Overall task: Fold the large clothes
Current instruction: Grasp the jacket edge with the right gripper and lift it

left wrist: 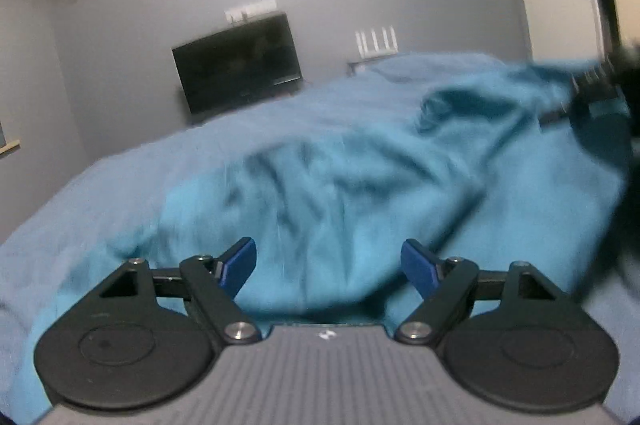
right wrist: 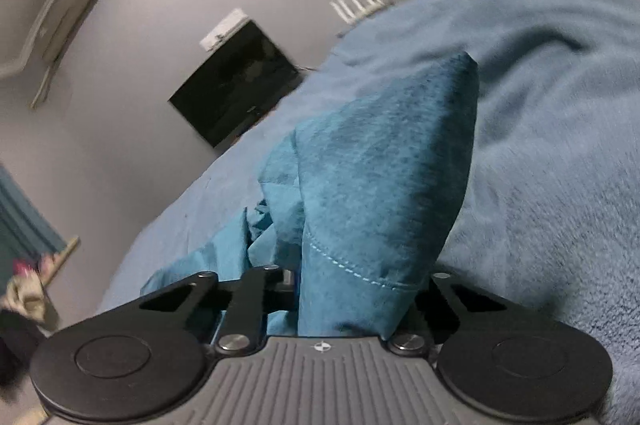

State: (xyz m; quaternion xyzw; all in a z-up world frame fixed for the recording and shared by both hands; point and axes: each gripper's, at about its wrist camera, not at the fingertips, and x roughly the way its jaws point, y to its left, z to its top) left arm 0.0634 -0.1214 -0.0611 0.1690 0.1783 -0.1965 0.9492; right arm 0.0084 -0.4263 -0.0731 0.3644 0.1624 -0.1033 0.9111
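My right gripper point(right wrist: 352, 289) is clamping a hemmed edge of the teal garment point(left wrist: 340, 185), which is sprawling across the blue bed point(left wrist: 100, 193) toward upper right, while my left gripper point(left wrist: 328, 261) is hovering with jaws apart at its near edge.

We see open gap between left gripper's point(left wrist: 328, 263) blue fingertips point(left wrist: 240, 261), nothing inside. Rumpled teal fabric garment point(left wrist: 320, 185) heaps ahead on pale blue fleece blanket point(left wrist: 80, 245). Right gripper point(right wrist: 356, 289) fully blocked by bunched garment.
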